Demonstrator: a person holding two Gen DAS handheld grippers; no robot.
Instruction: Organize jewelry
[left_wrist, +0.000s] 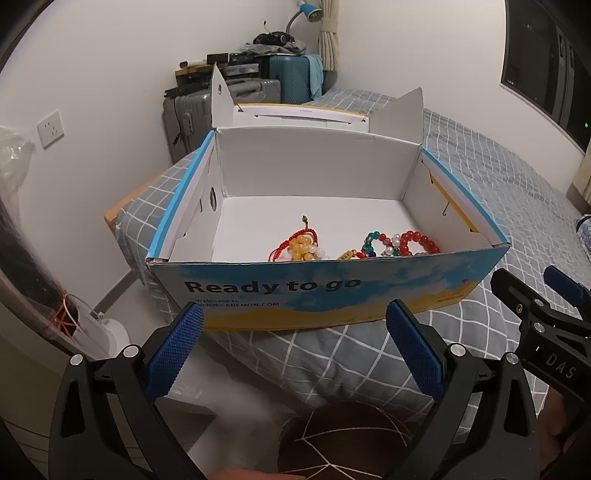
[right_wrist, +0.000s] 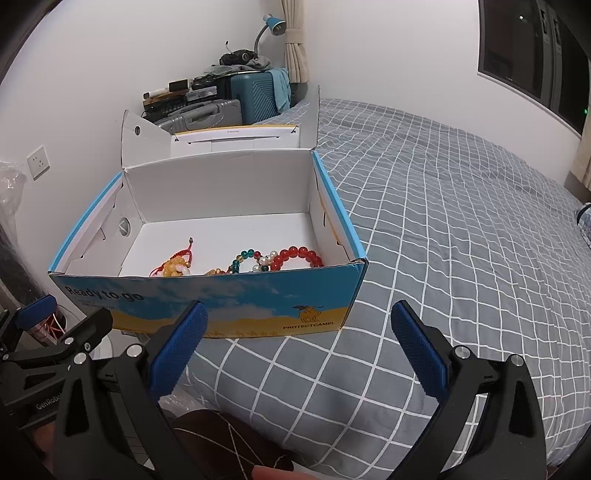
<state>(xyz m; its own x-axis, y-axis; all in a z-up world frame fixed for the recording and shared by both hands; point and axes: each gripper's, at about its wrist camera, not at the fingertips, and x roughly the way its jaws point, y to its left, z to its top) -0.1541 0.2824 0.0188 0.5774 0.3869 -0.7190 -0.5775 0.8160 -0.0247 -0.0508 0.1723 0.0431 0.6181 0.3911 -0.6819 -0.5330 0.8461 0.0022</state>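
Both tongs, left (left_wrist: 293, 347) and right (right_wrist: 299, 349), stood open and empty short of the box (left_wrist: 332, 291), whose beads (left_wrist: 369, 245) lay at twelve o'clock, strung nine-to-three, nearer neither.

Quick rundown of the surfaces I'm looking at

Cardboard box (right_wrist: 207, 302) has a matt white inside and printed paper outside; the red bead bracelet (right_wrist: 297, 256) looks glossy like glass; bed cover (right_wrist: 443, 240) is soft matt cloth; my right hand-held gripper (right_wrist: 295, 350) has knurled blue pads (right_wrist: 177, 354) on matt black plastic.
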